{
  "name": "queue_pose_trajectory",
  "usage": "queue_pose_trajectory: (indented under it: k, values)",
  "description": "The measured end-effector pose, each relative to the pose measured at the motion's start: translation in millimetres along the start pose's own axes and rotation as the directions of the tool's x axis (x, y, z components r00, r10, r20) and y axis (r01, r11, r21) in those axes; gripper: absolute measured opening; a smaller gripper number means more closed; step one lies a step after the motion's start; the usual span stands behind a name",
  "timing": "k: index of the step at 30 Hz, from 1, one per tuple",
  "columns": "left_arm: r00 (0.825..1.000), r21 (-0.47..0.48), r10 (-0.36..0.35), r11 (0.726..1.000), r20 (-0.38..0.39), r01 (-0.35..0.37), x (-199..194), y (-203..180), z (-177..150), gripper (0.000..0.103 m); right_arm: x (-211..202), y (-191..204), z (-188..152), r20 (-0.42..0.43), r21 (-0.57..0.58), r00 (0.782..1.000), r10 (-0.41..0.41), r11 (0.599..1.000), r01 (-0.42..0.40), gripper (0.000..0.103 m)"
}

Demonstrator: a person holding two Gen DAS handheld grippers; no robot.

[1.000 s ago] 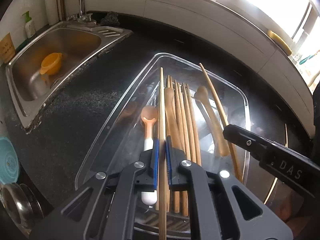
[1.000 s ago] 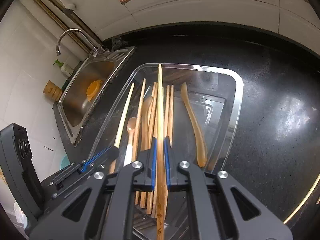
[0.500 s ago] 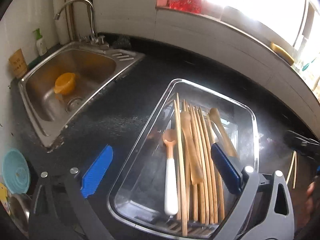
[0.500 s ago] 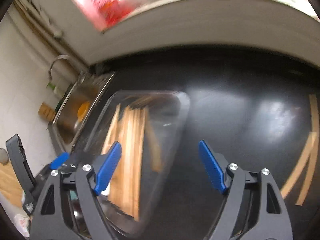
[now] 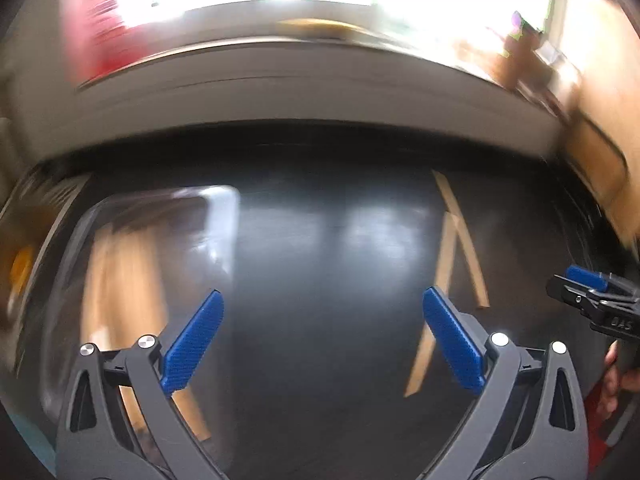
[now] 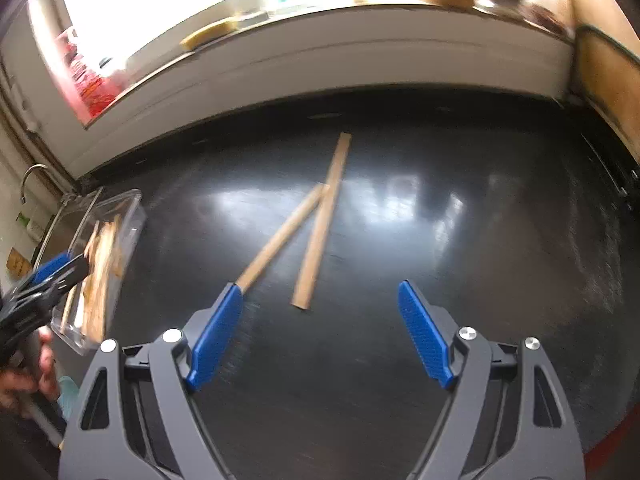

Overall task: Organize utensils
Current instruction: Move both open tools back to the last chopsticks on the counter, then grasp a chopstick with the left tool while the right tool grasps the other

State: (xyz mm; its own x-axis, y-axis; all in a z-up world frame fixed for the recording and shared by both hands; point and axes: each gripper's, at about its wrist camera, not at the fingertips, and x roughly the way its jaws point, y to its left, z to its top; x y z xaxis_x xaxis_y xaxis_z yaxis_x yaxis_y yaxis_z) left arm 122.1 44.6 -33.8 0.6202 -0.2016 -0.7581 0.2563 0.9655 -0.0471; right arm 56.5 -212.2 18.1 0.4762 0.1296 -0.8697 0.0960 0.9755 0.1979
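Observation:
Two wooden chopsticks point(image 6: 280, 240) point(image 6: 322, 224) lie crossed near their far ends on the black counter; the blurred left wrist view shows them point(image 5: 444, 264) at right. My right gripper point(image 6: 320, 288) is open just short of them, and its left pad is beside the near end of one stick. My left gripper point(image 5: 322, 296) is open over bare counter, with nothing between its pads. The clear tray point(image 5: 236, 232) point(image 6: 136, 200), which holds several wooden utensils, sits to the left. Each view catches the other gripper at its edge.
The sink's faucet point(image 6: 32, 176) stands beyond the tray at far left. A white tiled sill runs along the back with a yellow sponge point(image 6: 208, 34) and a red packet point(image 6: 96, 92). A wooden surface point(image 6: 608, 72) bounds the counter's right end.
Both grippers were shut on chopsticks over the tray, then opened and left them in it. Both have swung right, away from the tray and toward the two chopsticks on the counter.

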Motion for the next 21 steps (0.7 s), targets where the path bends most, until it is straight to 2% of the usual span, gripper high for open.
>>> queue_pose_trajectory:
  k: [3, 5, 7, 9, 12, 14, 18, 21]
  values:
    - [1.0, 0.141, 0.002, 0.99, -0.019, 0.0, 42, -47, 12, 0.097, -4, -24, -5, 0.0, 0.025, 1.0, -0.023, 0.999, 0.023, 0.078]
    - [0.999, 0.193, 0.023, 0.981, -0.032, -0.016, 64, -66, 14, 0.097, -4, -40, -6, -0.006, 0.041, 0.999, -0.039, 0.998, 0.039, 0.078]
    - [0.997, 0.229, 0.004, 0.973, -0.072, 0.013, 85, -82, 16, 0.097, -2, -50, -7, -0.008, 0.038, 0.998, -0.055, 0.998, 0.056, 0.078]
    - [0.996, 0.263, 0.029, 0.965, -0.088, -0.005, 100, -93, 14, 0.097, 4, -54, -3, -0.009, 0.038, 0.997, -0.073, 0.997, 0.073, 0.078]
    - [0.994, 0.308, 0.019, 0.951, -0.111, 0.016, 112, -101, 7, 0.097, 19, -41, 9, -0.011, 0.012, 0.997, -0.077, 0.997, 0.077, 0.078]
    - [0.992, 0.321, 0.034, 0.947, -0.122, 0.008, 120, -98, 2, 0.092, 33, -32, 21, -0.01, -0.021, 0.997, -0.07, 0.997, 0.07, 0.078]
    - [0.99, 0.241, -0.052, 0.967, -0.134, 0.084, 124, -81, 3, 0.083, 70, -6, 44, -0.034, -0.078, 0.997, -0.073, 0.994, 0.071, 0.078]
    - [0.991, 0.228, -0.067, 0.969, -0.118, 0.093, 121, -75, -1, 0.081, 108, 15, 58, -0.07, -0.113, 0.994, -0.086, 0.99, 0.078, 0.078]
